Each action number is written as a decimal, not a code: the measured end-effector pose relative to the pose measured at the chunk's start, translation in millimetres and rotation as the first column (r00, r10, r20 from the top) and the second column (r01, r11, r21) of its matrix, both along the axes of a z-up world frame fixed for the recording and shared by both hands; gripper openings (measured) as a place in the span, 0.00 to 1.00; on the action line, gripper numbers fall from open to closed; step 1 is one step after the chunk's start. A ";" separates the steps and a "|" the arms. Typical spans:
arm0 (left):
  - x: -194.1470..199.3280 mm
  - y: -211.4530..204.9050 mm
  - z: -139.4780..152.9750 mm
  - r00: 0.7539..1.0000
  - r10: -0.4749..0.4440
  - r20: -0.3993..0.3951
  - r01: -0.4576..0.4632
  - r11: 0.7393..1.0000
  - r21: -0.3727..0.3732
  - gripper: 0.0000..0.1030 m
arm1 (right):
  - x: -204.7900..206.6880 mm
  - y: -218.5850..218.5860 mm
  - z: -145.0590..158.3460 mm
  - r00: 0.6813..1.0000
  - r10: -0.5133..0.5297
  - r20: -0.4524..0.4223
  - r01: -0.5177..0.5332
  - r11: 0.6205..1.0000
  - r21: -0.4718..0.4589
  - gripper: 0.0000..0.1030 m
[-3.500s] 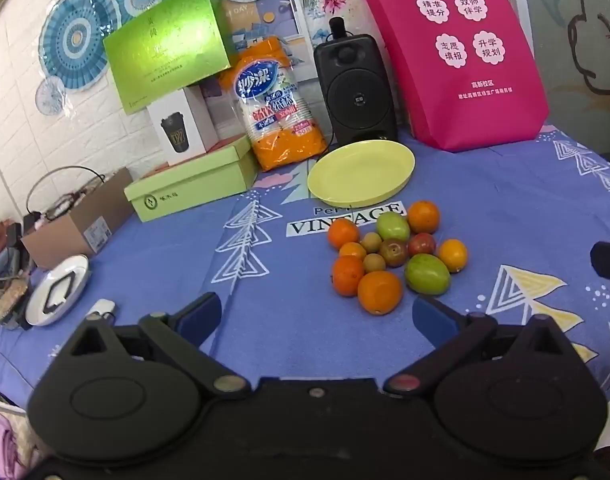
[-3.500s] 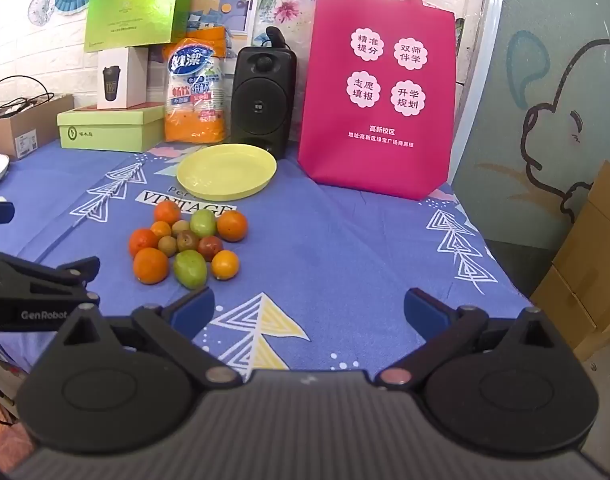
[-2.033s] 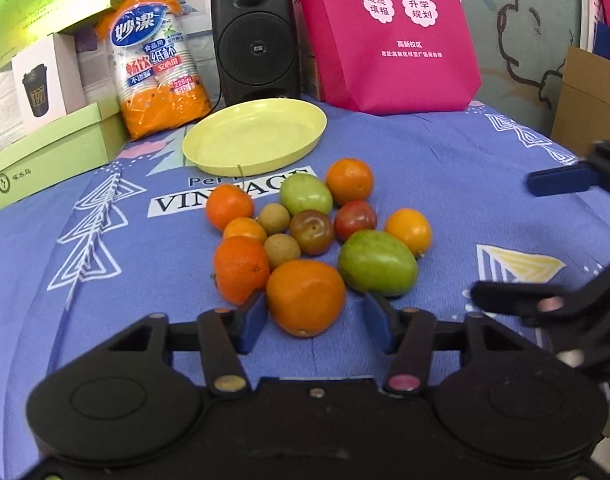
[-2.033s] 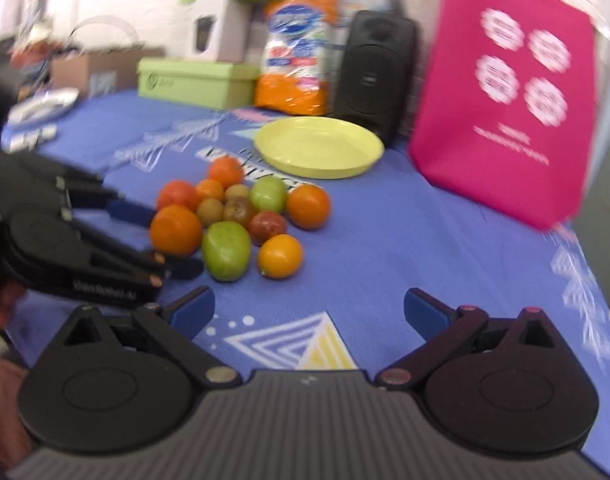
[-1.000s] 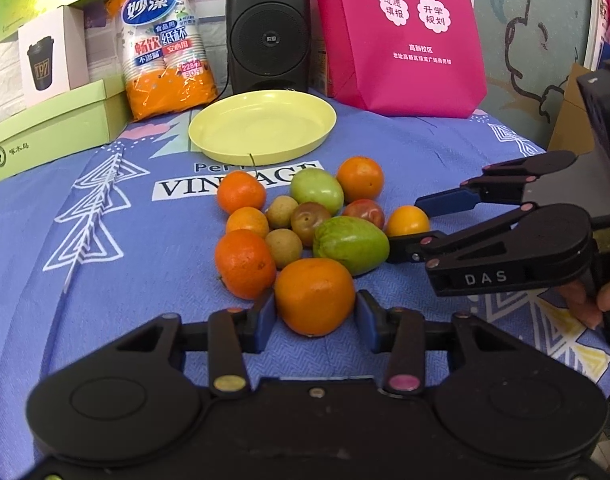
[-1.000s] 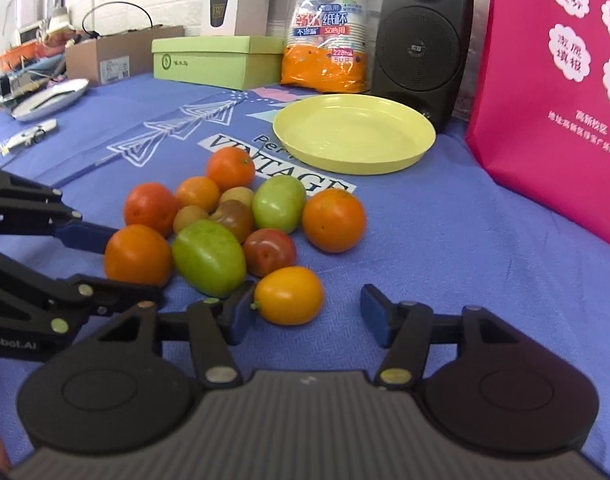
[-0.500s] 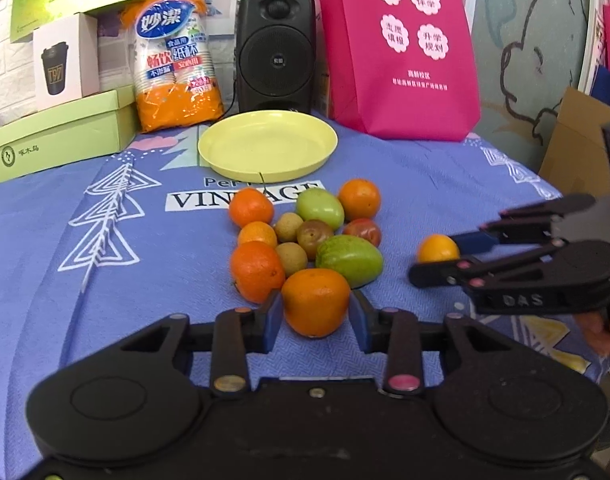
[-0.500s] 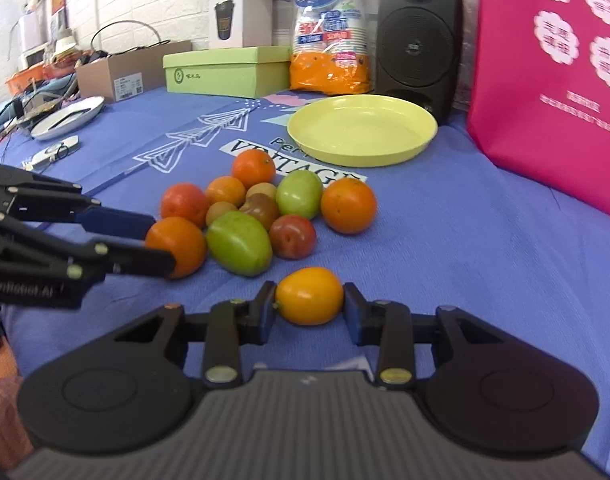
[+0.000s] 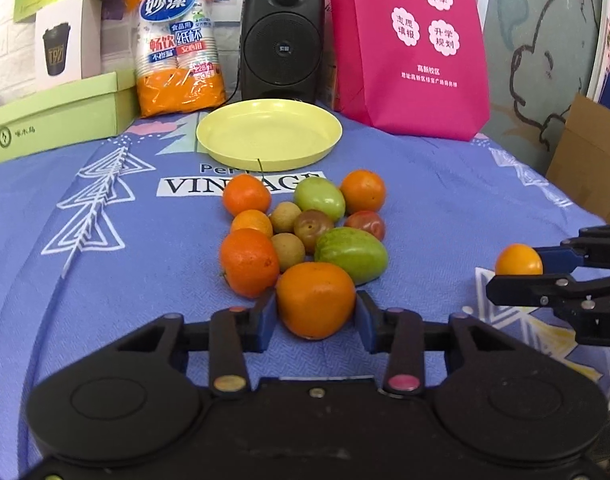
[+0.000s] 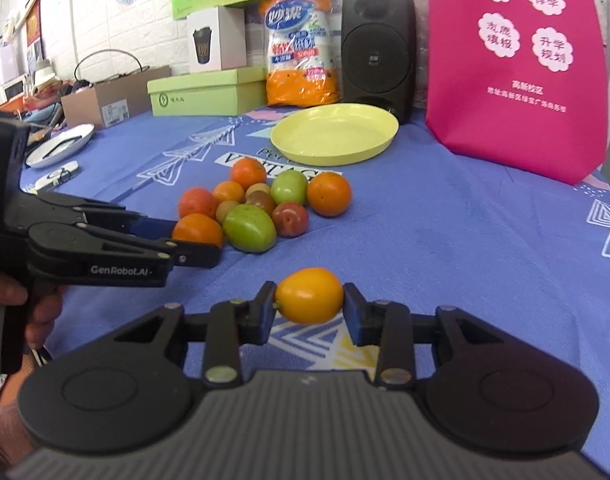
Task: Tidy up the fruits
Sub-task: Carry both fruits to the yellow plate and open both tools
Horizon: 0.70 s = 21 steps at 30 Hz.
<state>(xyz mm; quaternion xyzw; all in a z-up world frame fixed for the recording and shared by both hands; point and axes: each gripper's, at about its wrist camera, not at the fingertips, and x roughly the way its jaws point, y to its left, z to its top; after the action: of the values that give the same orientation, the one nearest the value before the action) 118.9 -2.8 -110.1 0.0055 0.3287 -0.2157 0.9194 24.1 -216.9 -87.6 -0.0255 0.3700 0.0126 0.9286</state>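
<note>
A cluster of oranges, green fruits and small brown and red ones [image 9: 305,224] lies on the blue cloth in front of an empty yellow plate [image 9: 269,132]. My left gripper [image 9: 315,313] is shut on a large orange [image 9: 315,304] at the near edge of the cluster. My right gripper [image 10: 309,307] is shut on a small yellow-orange fruit [image 10: 309,295], held clear of the cluster to its right; it also shows in the left wrist view [image 9: 518,259]. The plate also shows in the right wrist view [image 10: 335,133].
Behind the plate stand a black speaker [image 9: 283,40], a pink bag [image 9: 409,48], a pack of paper cups [image 9: 177,44] and green boxes [image 9: 57,116]. A cardboard box [image 10: 113,100] and a white dish [image 10: 61,146] sit at the far left.
My right gripper has drawn the small yellow-orange fruit further back and right, away from the cluster. My left gripper stays closed on the large orange, pulled slightly back from the pile.
</note>
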 end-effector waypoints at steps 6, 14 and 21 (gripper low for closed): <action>-9.0 6.4 14.8 0.999 0.001 0.032 -0.002 1.000 0.014 0.39 | 5.1 -0.6 8.3 0.999 0.047 0.021 -0.047 0.999 -0.012 0.34; 9.2 13.9 62.4 0.991 -0.005 0.136 -0.003 0.999 0.053 0.39 | 44.1 4.8 22.9 0.990 0.135 0.047 -0.132 0.990 -0.058 0.34; 86.7 0.4 78.4 0.983 -0.027 0.184 0.004 0.993 0.121 0.39 | 116.9 1.1 36.1 0.985 0.161 0.066 -0.155 0.984 -0.083 0.34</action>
<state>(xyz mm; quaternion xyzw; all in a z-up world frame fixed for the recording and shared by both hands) 205.7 -2.4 -31.7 0.0832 0.2543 -0.2013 0.9423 141.1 -215.9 -51.4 -0.0910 0.3331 0.0711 0.9358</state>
